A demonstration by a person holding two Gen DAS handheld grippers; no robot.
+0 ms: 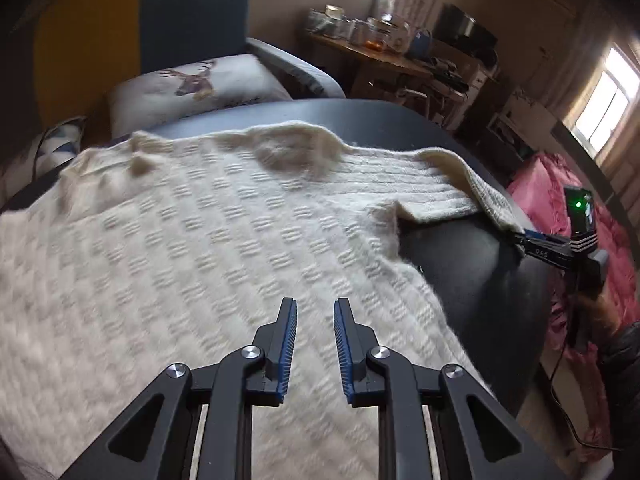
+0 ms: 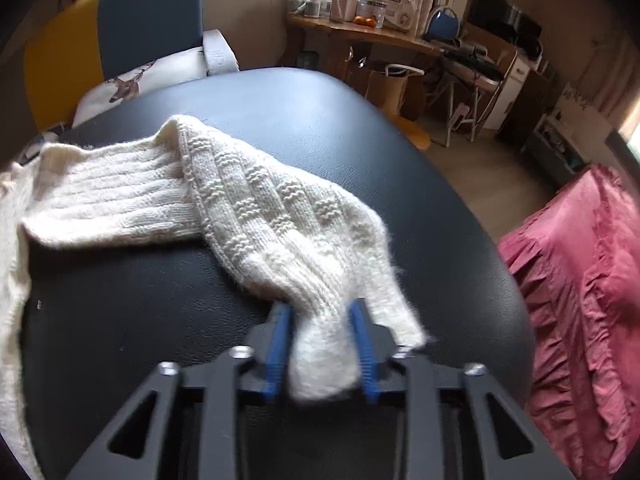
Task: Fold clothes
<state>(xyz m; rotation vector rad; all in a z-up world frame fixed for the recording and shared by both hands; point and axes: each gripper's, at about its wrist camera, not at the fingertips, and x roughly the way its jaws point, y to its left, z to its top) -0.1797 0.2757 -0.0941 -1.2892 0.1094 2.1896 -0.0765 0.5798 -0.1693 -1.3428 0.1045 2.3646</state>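
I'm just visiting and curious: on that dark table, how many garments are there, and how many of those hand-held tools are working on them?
Cream knitted sweaters: 1
Hand-held tools: 2, the left tool open above the sweater's body, the right tool shut on the sleeve
Total: 3

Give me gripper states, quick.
Left gripper: open, empty, over the sweater.
Right gripper: shut on the sleeve.

Deer cushion — pink bedspread
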